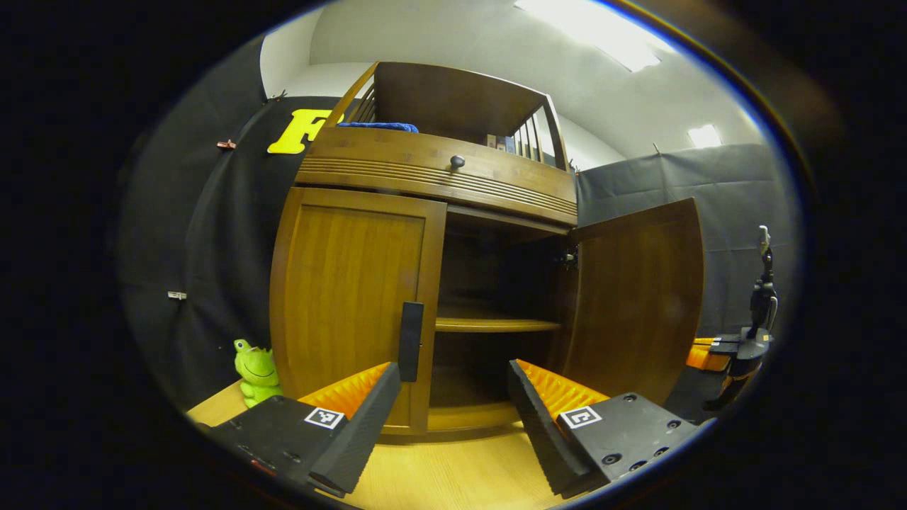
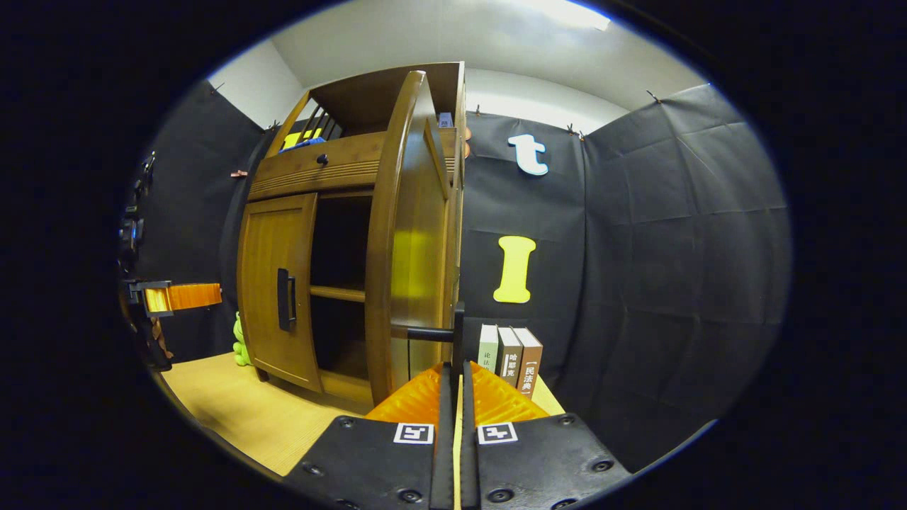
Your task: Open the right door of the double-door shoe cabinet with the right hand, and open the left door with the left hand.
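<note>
The wooden shoe cabinet (image 1: 432, 177) stands on a light wooden table. Its left door (image 1: 351, 304) is closed, and the dark vertical handle (image 1: 410, 341) on it sits just ahead of my left gripper (image 1: 453, 400), near that gripper's left finger. The left gripper is open and holds nothing. The right door (image 1: 638, 297) is swung wide open and appears edge-on in the right gripper view (image 2: 397, 234). My right gripper (image 2: 453, 375) is shut on the right door's dark handle (image 2: 453, 331). The left gripper (image 2: 177, 296) also shows far left.
Inside the cabinet a shelf (image 1: 489, 324) is in view. A drawer knob (image 1: 457, 161) sits above the doors, and a blue cloth (image 1: 379, 127) lies on top. A green frog toy (image 1: 255, 372) stands left of the cabinet. Three books (image 2: 510, 358) stand right of it.
</note>
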Motion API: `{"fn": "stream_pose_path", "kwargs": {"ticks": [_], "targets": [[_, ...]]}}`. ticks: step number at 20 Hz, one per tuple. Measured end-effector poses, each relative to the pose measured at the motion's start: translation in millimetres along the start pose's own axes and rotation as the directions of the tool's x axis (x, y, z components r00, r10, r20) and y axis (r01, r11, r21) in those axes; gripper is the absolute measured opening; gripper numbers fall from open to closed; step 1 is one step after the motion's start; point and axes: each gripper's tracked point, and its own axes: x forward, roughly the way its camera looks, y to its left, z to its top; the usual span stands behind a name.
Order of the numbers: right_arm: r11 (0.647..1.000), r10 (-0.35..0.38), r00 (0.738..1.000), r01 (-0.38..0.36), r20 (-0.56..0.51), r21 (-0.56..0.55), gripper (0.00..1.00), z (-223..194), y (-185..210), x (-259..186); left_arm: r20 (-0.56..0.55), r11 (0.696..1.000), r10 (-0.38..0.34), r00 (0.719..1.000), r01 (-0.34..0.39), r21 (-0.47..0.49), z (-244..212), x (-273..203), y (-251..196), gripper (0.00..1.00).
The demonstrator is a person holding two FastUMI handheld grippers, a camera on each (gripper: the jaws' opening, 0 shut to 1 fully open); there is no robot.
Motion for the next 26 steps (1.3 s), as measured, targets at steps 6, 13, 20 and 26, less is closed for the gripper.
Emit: {"fn": "stream_pose_path", "kwargs": {"ticks": [6, 13, 20, 26], "targets": [[0.998, -0.048, 0.999, 0.049, 0.014, -0.033, 0.08, -0.8, -19.1, -12.0, -0.023, 0.999, 0.032, 0.999, -0.032, 0.017, -8.7, 18.9, 4.3, 0.93], [0.978, -0.120, 0.991, 0.127, 0.058, -0.163, 0.08, 4.3, -21.1, -24.5, 0.031, 0.999, 0.045, 0.998, -0.046, 0.010, -1.7, 35.5, 5.4, 0.93], [0.993, -0.107, 0.987, 0.111, 0.124, -0.030, 0.24, 34.2, -8.2, -46.1, 0.084, 0.998, 0.064, 0.994, -0.064, 0.005, 4.8, 61.4, 17.9, 0.94], [0.999, 0.008, 0.983, -0.001, 0.185, -0.039, 0.94, 55.3, 43.5, -68.8, 0.054, 0.995, 0.093, 0.994, -0.095, 0.031, -11.1, 104.5, 30.5, 0.90]]}}
